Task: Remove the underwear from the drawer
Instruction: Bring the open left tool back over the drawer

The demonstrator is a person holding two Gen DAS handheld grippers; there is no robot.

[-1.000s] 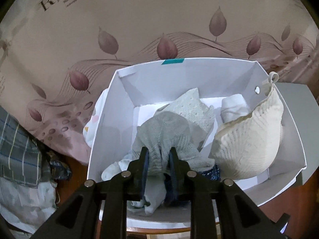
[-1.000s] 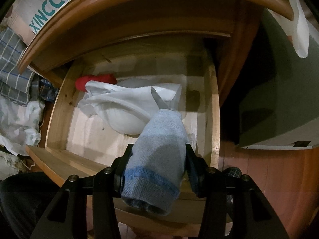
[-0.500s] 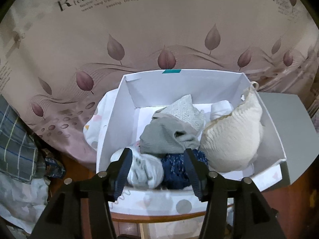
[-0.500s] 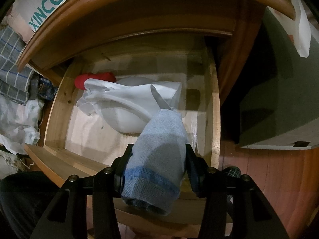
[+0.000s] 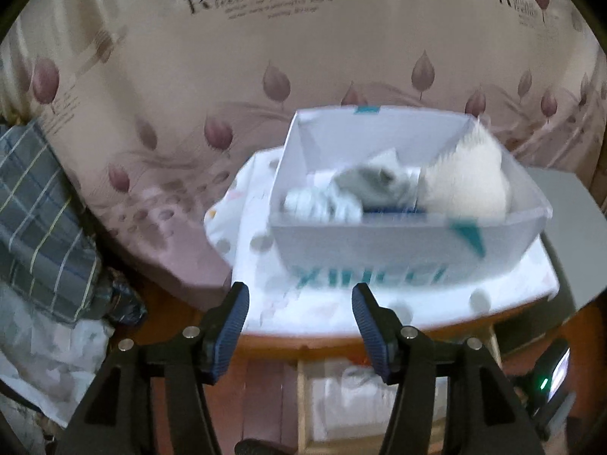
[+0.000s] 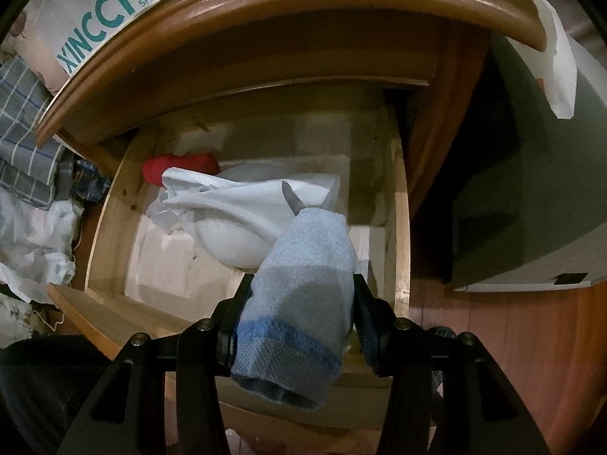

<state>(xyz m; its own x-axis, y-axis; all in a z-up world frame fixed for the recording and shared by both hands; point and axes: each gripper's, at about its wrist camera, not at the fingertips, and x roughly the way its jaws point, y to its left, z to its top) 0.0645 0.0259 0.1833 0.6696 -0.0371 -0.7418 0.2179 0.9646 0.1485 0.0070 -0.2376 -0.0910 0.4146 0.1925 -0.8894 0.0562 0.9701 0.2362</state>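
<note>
Left gripper (image 5: 299,322): empty, blue-padded fingers (image 5: 235,322) spread wide, hanging in front of and below the shoe box, touching nothing.
Right gripper (image 6: 297,316): fingers pinching the rolled blue garment from both sides, about mid-roll.
Blue garment (image 6: 299,295): a light-blue knit roll with a darker blue band near the camera end; its far end sticks out past the fingertips over the open drawer, its near end hangs back toward the camera. It sits above the drawer's front right area, not resting on the drawer floor.
Drawer (image 6: 400,250): pale wood, pulled open beneath the nightstand's rounded top edge (image 6: 242,3).
White bra (image 6: 235,216): lying in the drawer, cup up, just beyond and left of the blue roll's far end; whether the two touch, I can't tell.
Red garment (image 6: 178,165): tucked at the back left of the drawer, behind the white bra.
Shoe box (image 5: 379,250): white, teal lettering, blurred in the left wrist view; it sits on the nightstand top, well beyond the spread fingers.
Box contents: a cream knit bra (image 5: 468,185) on the right, grey underwear (image 5: 375,187) in the middle, a white bundle (image 5: 315,203) on the left.
Behind the box: a pink leaf-print bedsheet (image 5: 189,87); a plaid cloth (image 5: 34,197) at far left.
</note>
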